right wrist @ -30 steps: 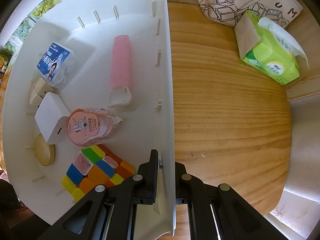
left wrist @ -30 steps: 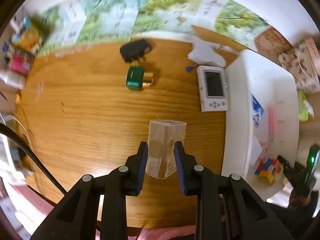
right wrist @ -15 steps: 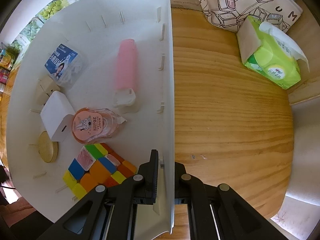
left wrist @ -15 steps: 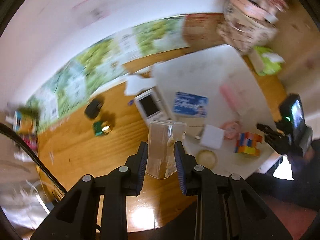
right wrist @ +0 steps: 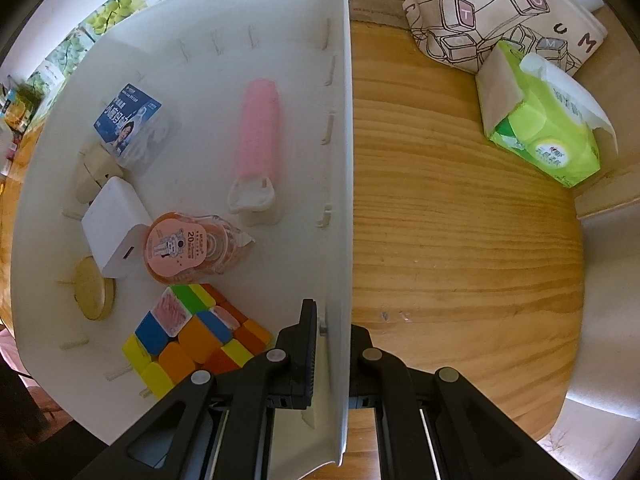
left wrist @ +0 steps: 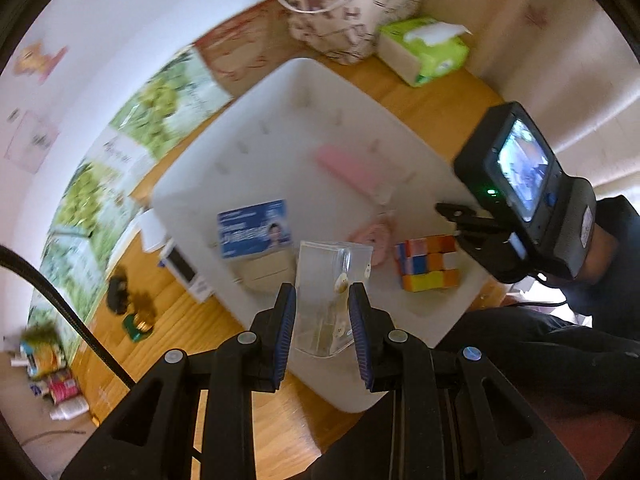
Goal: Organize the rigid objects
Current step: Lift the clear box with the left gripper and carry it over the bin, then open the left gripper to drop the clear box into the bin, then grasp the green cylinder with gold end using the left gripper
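Left wrist: clear rectangular plastic box (left wrist: 328, 280)

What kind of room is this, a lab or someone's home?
Probably a home, at a wooden desk: a tissue pack, a printed fabric bag and wall pictures surround it.

Wooden table (right wrist: 460, 240): white bin (right wrist: 340, 160), tissue pack (right wrist: 548, 128), bag (right wrist: 500, 12).
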`<move>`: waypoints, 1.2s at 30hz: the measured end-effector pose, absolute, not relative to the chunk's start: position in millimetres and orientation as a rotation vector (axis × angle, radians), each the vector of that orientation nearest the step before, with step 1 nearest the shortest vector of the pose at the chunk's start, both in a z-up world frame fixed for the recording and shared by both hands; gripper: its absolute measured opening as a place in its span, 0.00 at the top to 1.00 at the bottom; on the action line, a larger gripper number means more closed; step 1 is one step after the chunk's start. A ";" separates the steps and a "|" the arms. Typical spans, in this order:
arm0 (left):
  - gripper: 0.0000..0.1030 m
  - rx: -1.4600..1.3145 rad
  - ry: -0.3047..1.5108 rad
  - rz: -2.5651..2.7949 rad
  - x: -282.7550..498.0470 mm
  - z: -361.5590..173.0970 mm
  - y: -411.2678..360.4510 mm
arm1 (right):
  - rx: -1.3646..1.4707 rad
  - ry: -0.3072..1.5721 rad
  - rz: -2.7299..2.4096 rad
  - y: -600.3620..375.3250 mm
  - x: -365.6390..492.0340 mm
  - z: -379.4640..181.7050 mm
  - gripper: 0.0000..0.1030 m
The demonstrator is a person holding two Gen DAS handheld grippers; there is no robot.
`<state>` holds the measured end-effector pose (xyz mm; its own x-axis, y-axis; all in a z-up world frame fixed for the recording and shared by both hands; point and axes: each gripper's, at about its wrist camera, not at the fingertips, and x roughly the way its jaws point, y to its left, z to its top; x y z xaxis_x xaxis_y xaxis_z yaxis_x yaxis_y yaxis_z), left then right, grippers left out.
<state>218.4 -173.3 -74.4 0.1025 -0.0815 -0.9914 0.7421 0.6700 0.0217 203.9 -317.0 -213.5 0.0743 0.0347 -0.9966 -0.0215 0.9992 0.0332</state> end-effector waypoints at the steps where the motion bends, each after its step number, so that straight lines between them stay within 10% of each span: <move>1: 0.71 0.622 1.348 -0.682 217.9 -77.5 -178.0 | 0.014 1.497 0.041 -317.6 203.9 -213.3 0.93; 17: 0.63 0.524 1.417 -0.692 228.0 -94.8 -179.4 | 0.027 1.517 0.022 -330.2 216.4 -214.5 0.94; 24: 0.31 0.376 1.369 -0.559 247.8 -88.8 -145.9 | 0.020 1.527 0.020 -328.2 221.5 -215.4 0.94; 36: 0.31 -0.004 1.375 -0.191 290.1 -106.8 -25.5 | 0.043 1.535 0.021 -329.0 223.3 -217.3 0.95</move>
